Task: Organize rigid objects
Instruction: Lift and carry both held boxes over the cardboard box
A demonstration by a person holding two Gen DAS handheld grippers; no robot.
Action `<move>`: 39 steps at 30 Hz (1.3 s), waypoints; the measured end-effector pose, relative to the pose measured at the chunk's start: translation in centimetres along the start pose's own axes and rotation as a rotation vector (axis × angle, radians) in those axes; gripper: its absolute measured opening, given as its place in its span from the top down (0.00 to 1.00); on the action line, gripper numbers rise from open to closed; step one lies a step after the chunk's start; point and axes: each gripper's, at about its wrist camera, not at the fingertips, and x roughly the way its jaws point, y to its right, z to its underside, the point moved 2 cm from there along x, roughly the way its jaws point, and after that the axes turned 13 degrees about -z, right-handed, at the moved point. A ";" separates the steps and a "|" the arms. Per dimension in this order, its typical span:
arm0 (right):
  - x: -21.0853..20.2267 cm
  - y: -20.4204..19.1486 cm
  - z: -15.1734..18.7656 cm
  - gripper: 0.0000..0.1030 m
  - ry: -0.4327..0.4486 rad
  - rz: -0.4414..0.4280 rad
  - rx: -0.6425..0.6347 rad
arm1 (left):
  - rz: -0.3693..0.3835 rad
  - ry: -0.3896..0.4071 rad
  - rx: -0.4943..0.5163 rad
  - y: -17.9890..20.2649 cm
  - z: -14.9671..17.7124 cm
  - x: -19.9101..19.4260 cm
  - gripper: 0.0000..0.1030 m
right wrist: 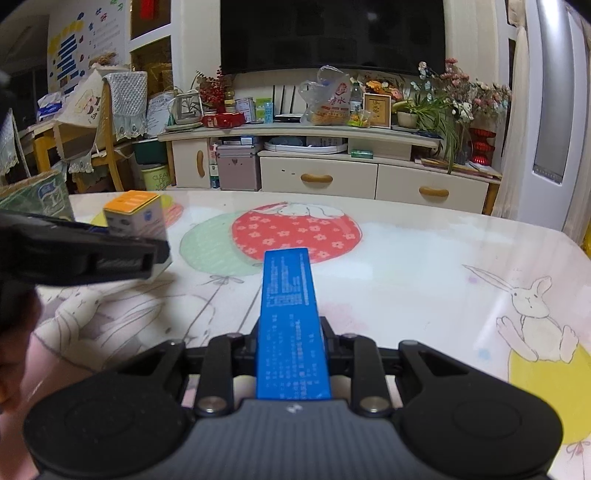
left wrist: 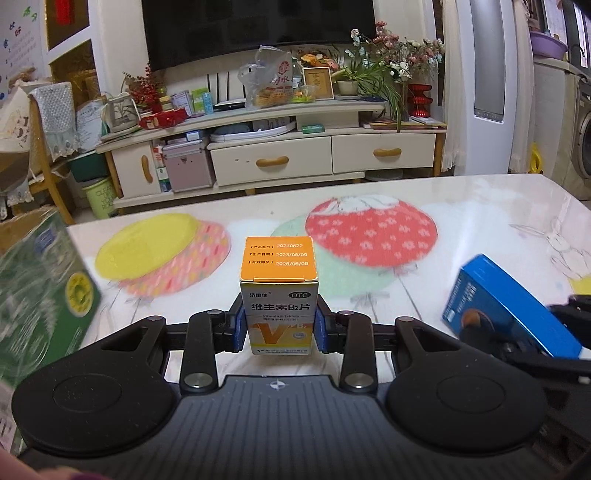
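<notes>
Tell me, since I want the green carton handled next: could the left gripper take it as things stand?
Probably not yet. The left gripper is shut on the vitamin B2 box, so its jaws are occupied. The green carton sits close on its left, nothing between them.

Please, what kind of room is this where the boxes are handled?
Most likely a home living room: a large television hangs above a cream TV cabinet crowded with flowers and household items, and the work table has a cartoon rabbit cover.

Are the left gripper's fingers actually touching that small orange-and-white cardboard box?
Touching. The left wrist view shows both blue-padded fingers pressed against the orange-and-white cardboard box, no gap.
</notes>
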 end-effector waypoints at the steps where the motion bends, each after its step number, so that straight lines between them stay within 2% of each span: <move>1: -0.1 -0.3 0.1 0.77 -0.001 0.000 -0.002 | 0.002 -0.005 -0.008 -0.2 0.3 -0.5 0.59; 6: -0.9 -2.0 0.7 0.77 0.009 0.016 -0.029 | 0.007 -0.021 -0.012 -1.1 1.9 -2.6 0.59; 13: -2.6 -2.8 2.0 0.77 0.013 0.052 0.020 | -0.007 -0.028 -0.022 -3.4 4.0 -5.3 0.59; 21: -5.4 -5.0 3.0 0.77 0.002 0.044 0.043 | -0.036 -0.038 -0.005 -5.4 6.1 -7.7 0.59; 29: -7.6 -7.8 3.8 0.77 -0.043 0.024 0.020 | -0.026 -0.022 0.002 -6.9 6.6 -11.0 0.59; 39: -10.7 -10.1 4.5 0.77 -0.069 0.013 0.021 | 0.017 0.014 -0.023 -9.4 5.4 -14.8 0.59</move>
